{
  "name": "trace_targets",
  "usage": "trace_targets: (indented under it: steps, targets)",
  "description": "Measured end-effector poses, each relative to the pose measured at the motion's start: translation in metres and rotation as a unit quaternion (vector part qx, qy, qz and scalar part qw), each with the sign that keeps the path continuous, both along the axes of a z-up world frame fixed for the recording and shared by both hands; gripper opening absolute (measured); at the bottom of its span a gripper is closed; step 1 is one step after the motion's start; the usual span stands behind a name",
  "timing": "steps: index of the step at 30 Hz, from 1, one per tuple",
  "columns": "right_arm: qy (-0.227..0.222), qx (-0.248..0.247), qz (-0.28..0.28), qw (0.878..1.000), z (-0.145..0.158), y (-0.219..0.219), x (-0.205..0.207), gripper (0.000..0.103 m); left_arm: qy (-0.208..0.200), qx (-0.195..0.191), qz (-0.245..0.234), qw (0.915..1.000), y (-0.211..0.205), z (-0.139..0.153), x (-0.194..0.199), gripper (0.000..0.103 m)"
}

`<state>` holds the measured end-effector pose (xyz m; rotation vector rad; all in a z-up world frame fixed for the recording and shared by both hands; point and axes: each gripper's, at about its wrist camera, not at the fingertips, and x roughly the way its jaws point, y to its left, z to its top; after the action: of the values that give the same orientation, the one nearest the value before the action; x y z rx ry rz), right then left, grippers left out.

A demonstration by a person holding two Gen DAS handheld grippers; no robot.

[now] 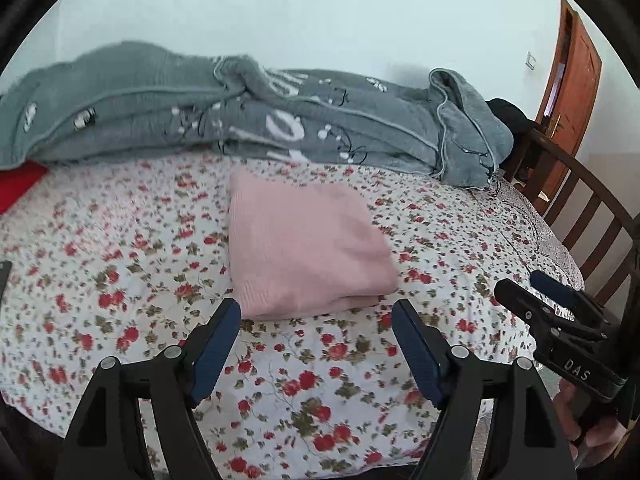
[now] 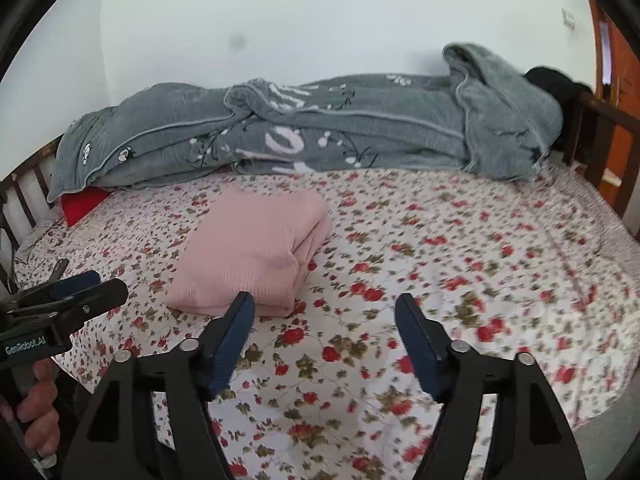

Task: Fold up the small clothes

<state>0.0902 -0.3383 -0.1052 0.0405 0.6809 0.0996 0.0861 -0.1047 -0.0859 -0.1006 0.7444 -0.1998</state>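
A pink knit garment lies folded into a thick rectangle on the flowered bedsheet. It also shows in the right wrist view. My left gripper is open and empty, hovering just in front of the garment's near edge. My right gripper is open and empty, to the right of the garment's near corner. The right gripper also shows at the right edge of the left wrist view, and the left gripper at the left edge of the right wrist view.
A rumpled grey blanket lies along the far side of the bed against the white wall. A red item peeks out at the far left. A dark wooden bed rail and an orange door stand at the right.
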Motion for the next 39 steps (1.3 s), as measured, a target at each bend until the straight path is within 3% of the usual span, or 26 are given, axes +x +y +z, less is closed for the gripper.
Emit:
trace_targets:
  steps: [2,7,20,39]
  targets:
    - [-0.009,-0.010,-0.008,1.000,0.008,-0.002,-0.011,0.096,-0.005,0.007,0.004,1.0000,-0.005,0.007,-0.007,0.079]
    - [-0.013,-0.001,0.000,1.000,0.021,-0.012,-0.029,0.102,-0.002,0.009,0.006,0.9999,-0.012,0.017,-0.023,0.080]
    - [-0.017,-0.016,-0.002,1.000,0.028,-0.006,-0.051,0.102,-0.019,0.016,0.015,0.9996,-0.010,0.029,-0.044,0.081]
    - [-0.022,-0.020,-0.017,0.999,0.033,-0.009,-0.057,0.102,-0.024,0.021,0.008,0.9995,-0.010,0.032,-0.045,0.081]
